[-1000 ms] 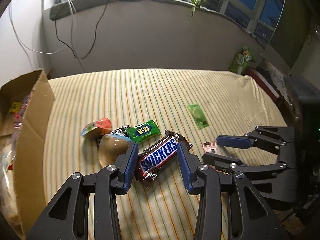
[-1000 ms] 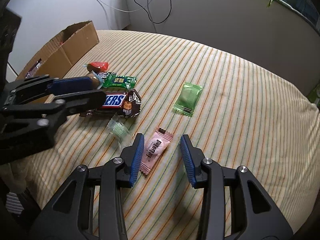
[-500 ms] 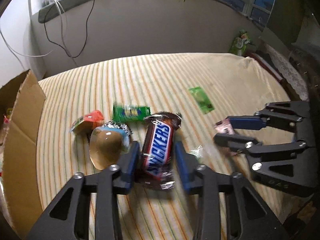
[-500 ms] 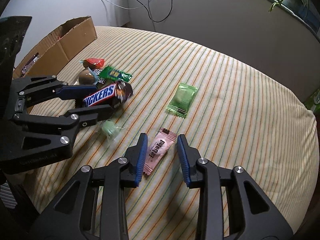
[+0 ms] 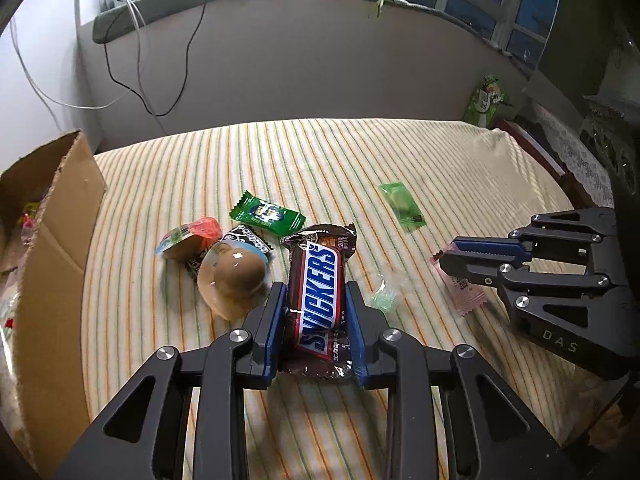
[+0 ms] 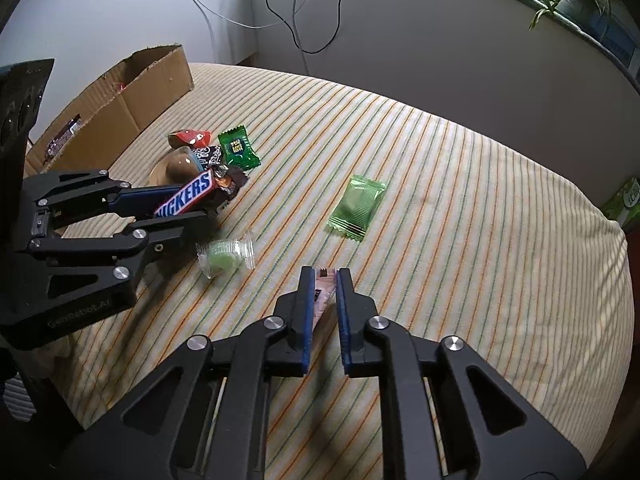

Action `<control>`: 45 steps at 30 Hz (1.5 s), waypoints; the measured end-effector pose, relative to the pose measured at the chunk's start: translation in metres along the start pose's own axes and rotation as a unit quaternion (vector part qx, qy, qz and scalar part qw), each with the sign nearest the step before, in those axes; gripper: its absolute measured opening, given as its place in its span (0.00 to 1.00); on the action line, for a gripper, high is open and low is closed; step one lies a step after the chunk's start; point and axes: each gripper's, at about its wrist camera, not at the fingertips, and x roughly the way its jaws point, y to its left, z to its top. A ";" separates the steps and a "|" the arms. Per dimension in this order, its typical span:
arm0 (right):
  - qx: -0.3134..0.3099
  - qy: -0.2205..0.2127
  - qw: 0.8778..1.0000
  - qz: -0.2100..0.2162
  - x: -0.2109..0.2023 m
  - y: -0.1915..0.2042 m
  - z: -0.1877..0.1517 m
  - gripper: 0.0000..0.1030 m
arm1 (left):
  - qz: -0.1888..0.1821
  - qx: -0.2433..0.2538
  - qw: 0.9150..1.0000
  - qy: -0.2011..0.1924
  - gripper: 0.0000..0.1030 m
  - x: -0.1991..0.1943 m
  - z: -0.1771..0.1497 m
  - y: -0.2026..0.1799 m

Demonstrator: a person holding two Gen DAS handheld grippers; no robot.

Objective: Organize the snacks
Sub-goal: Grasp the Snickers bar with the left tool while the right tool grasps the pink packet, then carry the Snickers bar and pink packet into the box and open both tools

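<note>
Your left tool (image 5: 316,320) is clamping the Snickers bar (image 5: 318,296) between its blue pads, holding it just beside the jelly cup (image 5: 234,276) and the green candy packet (image 5: 266,214) on the striped bed (image 6: 460,184). Your right tool (image 6: 324,304) is pinching the pink candy wrapper (image 6: 323,285), jaws narrow around it. The cardboard box (image 6: 132,84) is sitting off to your left, and the light green packet (image 6: 358,206) is lying well apart.

Cardboard box (image 5: 52,264) cut off at frame's left edge; contents indistinct. Pink wrapper (image 6: 323,292) largely hidden between right gripper (image 6: 324,280) fingers.
</note>
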 end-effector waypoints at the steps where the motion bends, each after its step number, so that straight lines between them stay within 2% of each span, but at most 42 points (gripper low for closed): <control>1: -0.001 0.002 1.000 0.000 0.001 0.000 0.000 0.10 | 0.002 -0.001 1.000 -0.001 0.26 -0.002 -0.001 0.001; 4: 0.000 0.006 1.000 0.002 0.002 -0.002 -0.001 0.14 | 0.003 -0.004 1.000 -0.002 0.26 -0.004 -0.003 0.001; 5: 0.009 0.010 1.000 0.010 0.003 -0.005 -0.002 0.21 | 0.003 -0.004 1.000 -0.002 0.26 -0.005 -0.003 0.001; 6: 0.011 0.015 1.000 0.013 0.005 -0.004 -0.002 0.23 | 0.003 -0.005 1.000 -0.003 0.26 -0.006 -0.004 0.001; 11: 0.000 0.012 1.000 0.004 0.003 0.001 -0.009 0.24 | 0.004 -0.010 1.000 -0.006 0.26 -0.009 -0.007 0.001; 15: -0.007 0.007 1.000 -0.006 -0.001 0.005 -0.012 0.20 | 0.004 -0.017 1.000 -0.010 0.26 -0.014 -0.008 0.003; 17: -0.007 -0.004 1.000 -0.013 -0.007 0.005 -0.014 0.11 | 0.003 -0.020 1.000 -0.014 0.26 -0.017 -0.009 0.004; 21: -0.021 -0.003 1.000 -0.006 -0.013 0.006 -0.012 0.10 | 0.005 -0.022 1.000 -0.017 0.26 -0.022 -0.011 0.006; 24: -0.008 0.007 1.000 -0.005 -0.012 0.001 -0.014 0.19 | 0.005 -0.026 0.999 -0.021 0.26 -0.025 -0.013 0.007; 26: 0.001 0.014 1.000 0.001 -0.012 -0.001 -0.018 0.36 | 0.005 -0.027 0.999 -0.023 0.26 -0.027 -0.014 0.007; 28: 0.003 0.020 1.000 0.000 -0.012 -0.001 -0.023 0.39 | 0.005 -0.027 0.999 -0.025 0.26 -0.029 -0.015 0.006; 33: -0.012 0.029 0.999 -0.014 -0.013 0.006 -0.029 0.40 | 0.005 -0.031 0.999 -0.029 0.26 -0.030 -0.018 0.006; 34: -0.010 0.030 0.999 -0.015 -0.012 0.006 -0.028 0.40 | 0.005 -0.033 0.999 -0.029 0.26 -0.030 -0.018 0.007; 36: -0.009 0.029 0.999 -0.018 -0.009 0.006 -0.025 0.31 | 0.004 -0.035 0.999 -0.030 0.26 -0.031 -0.019 0.008; 38: -0.007 0.028 1.000 -0.014 -0.006 0.005 -0.021 0.11 | 0.005 -0.036 0.999 -0.032 0.26 -0.033 -0.021 0.009; 45: -0.011 0.016 1.000 -0.015 -0.006 0.007 -0.018 0.03 | 0.009 -0.043 0.998 -0.041 0.26 -0.044 -0.025 0.014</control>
